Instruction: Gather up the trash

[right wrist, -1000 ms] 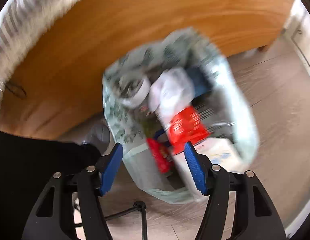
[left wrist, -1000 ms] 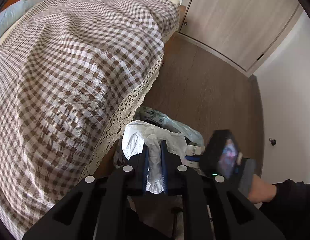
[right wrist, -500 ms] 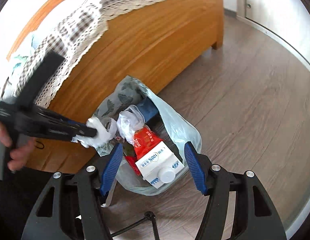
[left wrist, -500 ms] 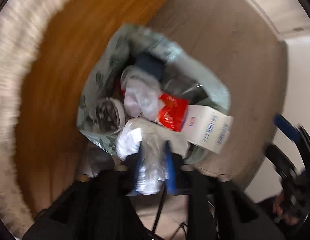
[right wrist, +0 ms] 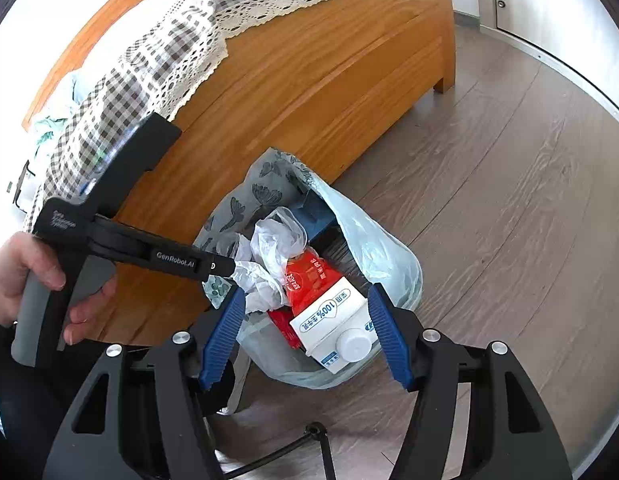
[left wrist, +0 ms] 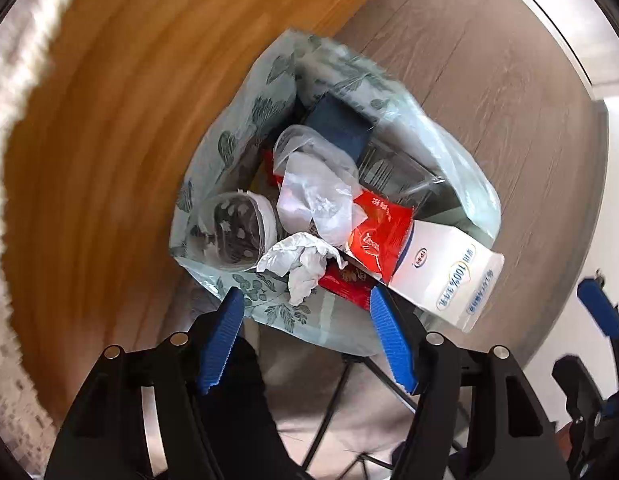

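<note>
Left gripper (left wrist: 305, 336): pointed straight down; jaws are opening, blue pads spread, nothing pressed between them.
Left hand (right wrist: 37, 280): seen in the right wrist view, wrapped round the grey handle, fingers curled beneath it.
Right gripper (right wrist: 305, 332): angled steeply down; jaws held apart, pads clear, nothing gripped.
Right hand: not seen.

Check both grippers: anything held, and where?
Nothing held. Left gripper jaws are opening above the crumpled tissue, already lying in the trash bag. Right gripper is open and empty.
</note>
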`<state>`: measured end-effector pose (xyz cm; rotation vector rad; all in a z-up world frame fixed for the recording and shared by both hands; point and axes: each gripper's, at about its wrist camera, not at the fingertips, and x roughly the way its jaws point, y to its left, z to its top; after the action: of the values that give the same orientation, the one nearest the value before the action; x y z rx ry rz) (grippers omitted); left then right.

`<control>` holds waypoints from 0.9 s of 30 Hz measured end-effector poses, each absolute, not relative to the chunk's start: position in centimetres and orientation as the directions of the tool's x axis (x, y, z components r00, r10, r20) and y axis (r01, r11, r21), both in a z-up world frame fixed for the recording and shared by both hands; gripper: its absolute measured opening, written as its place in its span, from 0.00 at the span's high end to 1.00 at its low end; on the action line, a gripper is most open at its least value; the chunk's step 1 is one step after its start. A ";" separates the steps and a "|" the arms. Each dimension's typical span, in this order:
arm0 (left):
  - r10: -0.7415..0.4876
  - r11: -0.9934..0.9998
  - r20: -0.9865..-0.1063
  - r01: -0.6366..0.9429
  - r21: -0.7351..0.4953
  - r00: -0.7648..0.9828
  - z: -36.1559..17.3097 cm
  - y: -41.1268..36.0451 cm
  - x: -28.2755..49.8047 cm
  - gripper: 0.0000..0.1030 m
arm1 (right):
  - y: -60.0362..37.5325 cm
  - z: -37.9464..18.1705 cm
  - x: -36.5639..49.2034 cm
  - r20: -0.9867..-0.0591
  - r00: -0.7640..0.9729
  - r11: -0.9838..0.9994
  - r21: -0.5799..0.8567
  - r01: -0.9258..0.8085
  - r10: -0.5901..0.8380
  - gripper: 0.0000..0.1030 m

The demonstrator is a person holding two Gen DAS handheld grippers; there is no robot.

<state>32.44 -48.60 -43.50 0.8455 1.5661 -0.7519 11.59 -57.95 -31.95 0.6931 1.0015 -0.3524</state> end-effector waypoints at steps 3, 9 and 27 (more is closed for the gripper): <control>0.091 0.517 -0.996 0.855 0.038 -0.011 -41.6 -48.9 31.6 0.34 | -57.8 -31.1 11.8 -0.867 0.498 0.743 0.344 0.575 0.016 0.40; -0.089 0.540 -0.996 0.841 -0.027 0.026 -34.8 -47.5 31.2 0.34 | -57.6 -27.4 12.4 -0.861 0.505 0.766 0.282 0.578 -0.064 0.40; -0.308 0.880 -0.730 0.475 0.025 0.610 -4.1 -18.7 37.0 0.24 | -42.1 -7.8 26.4 -0.690 0.723 0.981 0.108 0.158 -0.040 0.35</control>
<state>37.02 -18.68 -4.07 0.2257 0.7954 -0.4567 26.39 -42.13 -7.81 0.1643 0.7555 -0.1103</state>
